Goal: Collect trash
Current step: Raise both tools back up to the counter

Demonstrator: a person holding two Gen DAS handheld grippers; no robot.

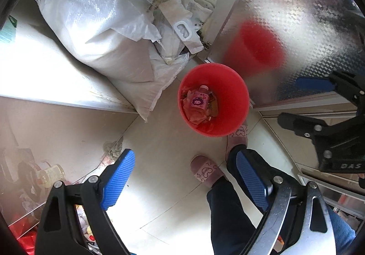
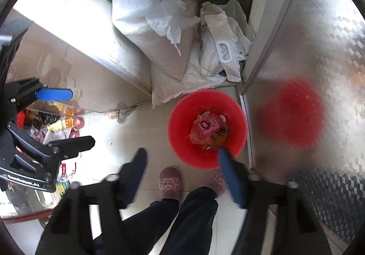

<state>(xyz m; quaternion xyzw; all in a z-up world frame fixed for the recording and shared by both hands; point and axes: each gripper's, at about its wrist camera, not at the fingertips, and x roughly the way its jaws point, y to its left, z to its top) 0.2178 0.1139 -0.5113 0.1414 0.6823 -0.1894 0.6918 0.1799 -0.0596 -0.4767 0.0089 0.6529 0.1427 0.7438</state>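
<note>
A red bin (image 1: 237, 95) stands on the tiled floor against a shiny metal door. Inside it lie a pink-labelled bottle (image 1: 199, 97) and crumpled wrappers. My left gripper (image 1: 184, 155) hangs high over the floor just short of the bin, open, with nothing between its blue pads. In the right wrist view the bin (image 2: 178, 141) and bottle (image 2: 211, 125) lie below my right gripper (image 2: 182, 152), which is blurred, open and empty, one finger over the bin's near rim. Each gripper shows in the other's view: the right gripper (image 1: 301, 104) at the right edge, the left gripper (image 2: 79, 118) at the left.
White woven sacks (image 1: 102, 33) and plastic bags (image 1: 180, 20) are piled behind the bin. A patterned metal door (image 1: 296, 15) reflects the bin's red. A person's dark trouser legs and pink slippers (image 2: 170, 183) stand close to the bin. Bottles and packets (image 2: 61, 122) sit low at the left.
</note>
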